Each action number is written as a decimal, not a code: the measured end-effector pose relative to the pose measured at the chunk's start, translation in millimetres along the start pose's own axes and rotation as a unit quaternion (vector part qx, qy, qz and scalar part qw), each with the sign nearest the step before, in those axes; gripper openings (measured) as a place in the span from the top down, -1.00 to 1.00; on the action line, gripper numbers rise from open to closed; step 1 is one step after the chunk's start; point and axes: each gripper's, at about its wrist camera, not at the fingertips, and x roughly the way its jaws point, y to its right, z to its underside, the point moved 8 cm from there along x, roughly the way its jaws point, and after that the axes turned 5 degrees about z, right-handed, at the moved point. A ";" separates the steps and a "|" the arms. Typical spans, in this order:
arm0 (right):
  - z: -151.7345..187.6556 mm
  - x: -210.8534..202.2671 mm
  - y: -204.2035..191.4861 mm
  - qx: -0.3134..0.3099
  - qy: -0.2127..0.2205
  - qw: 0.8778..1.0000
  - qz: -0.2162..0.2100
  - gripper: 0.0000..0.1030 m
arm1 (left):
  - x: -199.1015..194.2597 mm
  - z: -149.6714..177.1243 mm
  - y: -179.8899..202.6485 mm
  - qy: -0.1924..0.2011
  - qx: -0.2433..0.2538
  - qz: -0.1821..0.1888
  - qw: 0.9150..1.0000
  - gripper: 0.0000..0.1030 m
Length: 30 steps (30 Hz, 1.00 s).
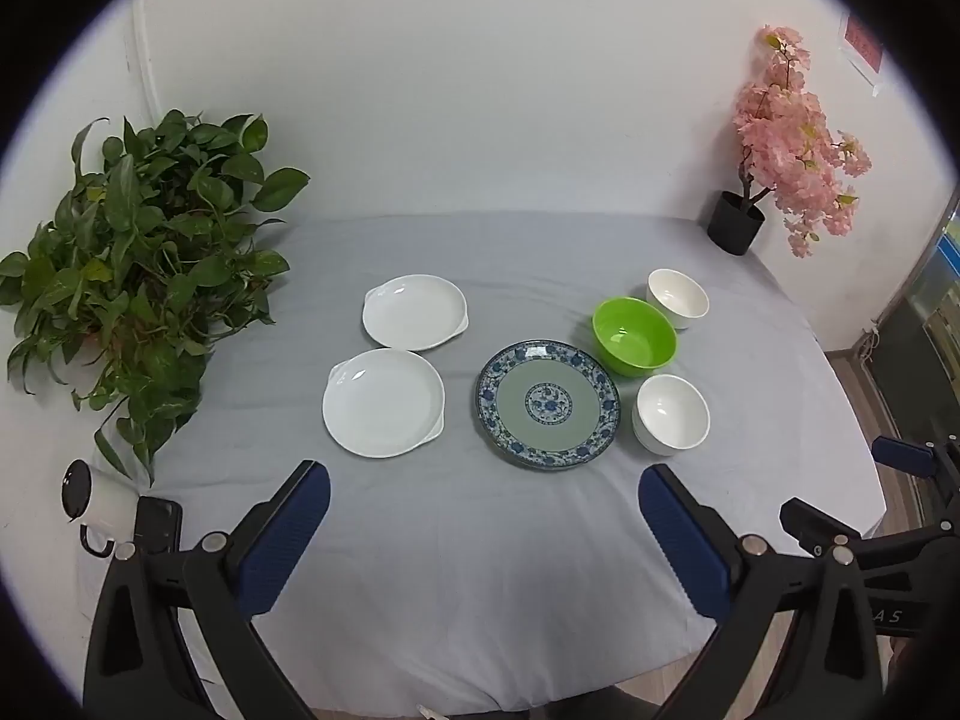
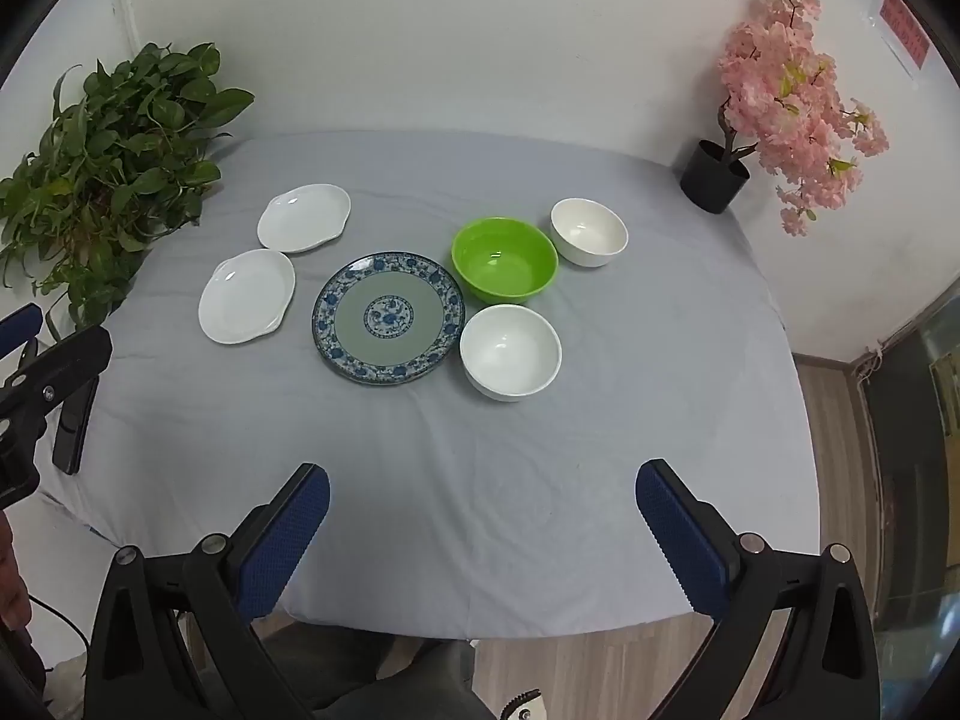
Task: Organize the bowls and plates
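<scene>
both grippers sit nearest the lens, low over the near edge of the counter (image 2: 540, 480), which has a grey cloth over it. left gripper (image 1: 483, 498) is spread as wide as it goes, blue pads well apart, nothing btwn them. right gripper (image 2: 482, 495) same: fully spread, holding nothing. from the left wrist cam i also see part of my right gripper at the right edge.

all dishes sit further out, mid-counter, none touched. blue patterned plate (image 2: 389, 318) is in the middle. left of it are 2 white plates w/ small handles: near white plate (image 2: 247, 295) and far white plate (image 2: 304, 218), just beside each other. right of the patterned plate are 3 bowls in a cluster: green bowl (image 2: 505, 260) behind, near white bowl (image 2: 510, 351) just beside the plate's right rim, far white bowl (image 2: 589, 231) right of the green one.

leafy green plant (image 2: 114, 144) at far left, pink blossom plant (image 2: 786, 96) in a black pot at far right corner. white cylinder device (image 1: 99, 501) and a dark phone (image 1: 157, 525) lie at the left edge near me.
</scene>
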 end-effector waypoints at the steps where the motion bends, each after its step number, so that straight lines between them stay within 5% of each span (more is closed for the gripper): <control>1: 1.2 0.6 -1.7 -0.001 -0.001 1.000 0.004 -1.00 | 1.5 0.6 -1.1 -0.002 -0.001 0.006 1.000 -0.98; 9: 12.0 7.4 -12.4 0.004 -0.021 1.000 0.021 -1.00 | 9.6 11.6 -1.4 -0.022 0.005 0.022 0.999 -0.98; 19: -6.4 18.0 -2.2 0.010 -0.022 1.000 0.005 -1.00 | 11.6 -2.4 -13.3 -0.018 0.011 -0.006 1.000 -0.98; 30: -29.1 40.4 22.6 -0.011 -0.009 1.000 -0.026 -1.00 | 22.0 -3.6 14.1 -0.022 -0.009 -0.041 0.999 -0.98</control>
